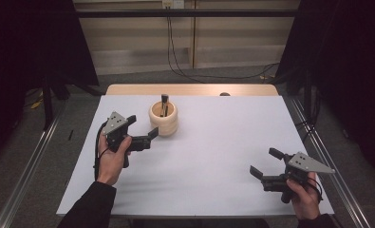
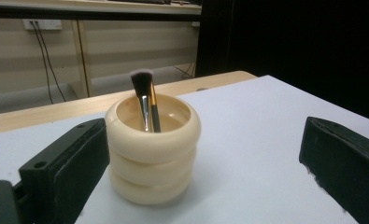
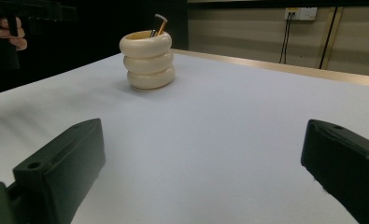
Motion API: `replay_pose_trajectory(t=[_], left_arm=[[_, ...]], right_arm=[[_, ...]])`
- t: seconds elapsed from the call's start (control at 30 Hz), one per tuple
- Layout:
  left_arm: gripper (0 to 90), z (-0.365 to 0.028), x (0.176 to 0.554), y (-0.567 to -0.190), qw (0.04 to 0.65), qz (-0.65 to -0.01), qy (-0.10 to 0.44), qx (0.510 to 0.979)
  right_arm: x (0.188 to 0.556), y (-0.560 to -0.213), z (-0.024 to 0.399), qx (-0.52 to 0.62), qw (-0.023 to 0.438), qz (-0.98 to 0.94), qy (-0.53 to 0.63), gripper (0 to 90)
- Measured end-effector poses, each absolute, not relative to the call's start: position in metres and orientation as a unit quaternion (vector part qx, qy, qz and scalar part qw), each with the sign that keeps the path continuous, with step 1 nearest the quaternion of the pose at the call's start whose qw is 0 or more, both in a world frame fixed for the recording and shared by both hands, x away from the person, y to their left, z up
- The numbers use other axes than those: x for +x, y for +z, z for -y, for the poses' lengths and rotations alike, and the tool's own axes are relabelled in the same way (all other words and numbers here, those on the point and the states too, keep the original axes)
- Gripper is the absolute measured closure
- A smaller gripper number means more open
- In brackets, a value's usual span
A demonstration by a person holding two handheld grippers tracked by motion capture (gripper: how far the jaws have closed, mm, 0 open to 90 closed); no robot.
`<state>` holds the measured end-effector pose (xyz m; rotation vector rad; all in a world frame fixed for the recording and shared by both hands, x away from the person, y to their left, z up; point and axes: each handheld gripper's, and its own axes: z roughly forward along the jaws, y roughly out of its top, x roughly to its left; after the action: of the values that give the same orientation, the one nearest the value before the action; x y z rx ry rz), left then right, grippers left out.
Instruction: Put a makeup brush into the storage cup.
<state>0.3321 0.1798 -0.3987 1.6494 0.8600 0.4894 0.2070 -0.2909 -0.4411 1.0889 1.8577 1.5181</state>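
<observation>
White table held a cream ribbed cup near its far left-centre, makeup brush standing inside. Left gripper sat just beside the cup, jaws spread, empty. Right gripper well apart near the front right, jaws spread, empty.

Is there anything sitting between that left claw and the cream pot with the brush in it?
Nothing visible. The left gripper is open right beside the cream ringed pot, one jaw close against its side. Bare white table lies around it. The makeup brush stands inside the pot.
</observation>
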Motion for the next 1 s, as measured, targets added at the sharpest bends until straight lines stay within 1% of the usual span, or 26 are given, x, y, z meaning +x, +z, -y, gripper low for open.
replay_pose_trajectory(t=[0.23, 0.27, 0.33, 0.4, 0.63, 0.8, 1.0], left_arm=[[1.7, -0.182, 0.315, -0.399, 0.574, -0.358, 0.206, 0.707], [1.7, -0.182, 0.313, -0.399, 0.58, -0.355, 0.193, 0.707], [1.3, -0.179, 0.306, -0.4, 0.579, -0.349, 0.198, 0.71], [1.1, -0.178, 0.3, -0.401, 0.578, -0.347, 0.192, 0.713], [1.2, -0.185, 0.284, -0.411, 0.572, -0.36, 0.196, 0.711], [1.3, -0.191, 0.271, -0.422, 0.555, -0.358, 0.207, 0.722], [1.5, -0.201, 0.257, -0.425, 0.565, -0.363, 0.198, 0.714]], right_arm=[[0.207, -0.441, 0.291, 0.402, 0.249, -0.681, 0.56, 0.0], [0.206, -0.441, 0.29, 0.401, 0.249, -0.681, 0.56, 0.0], [0.206, -0.441, 0.29, 0.4, 0.25, -0.681, 0.56, 0.0], [0.206, -0.441, 0.291, 0.401, 0.25, -0.681, 0.559, 0.0], [0.206, -0.441, 0.29, 0.401, 0.25, -0.682, 0.559, 0.0], [0.205, -0.441, 0.29, 0.402, 0.25, -0.682, 0.558, 0.0], [0.204, -0.441, 0.291, 0.402, 0.251, -0.683, 0.556, 0.0]])
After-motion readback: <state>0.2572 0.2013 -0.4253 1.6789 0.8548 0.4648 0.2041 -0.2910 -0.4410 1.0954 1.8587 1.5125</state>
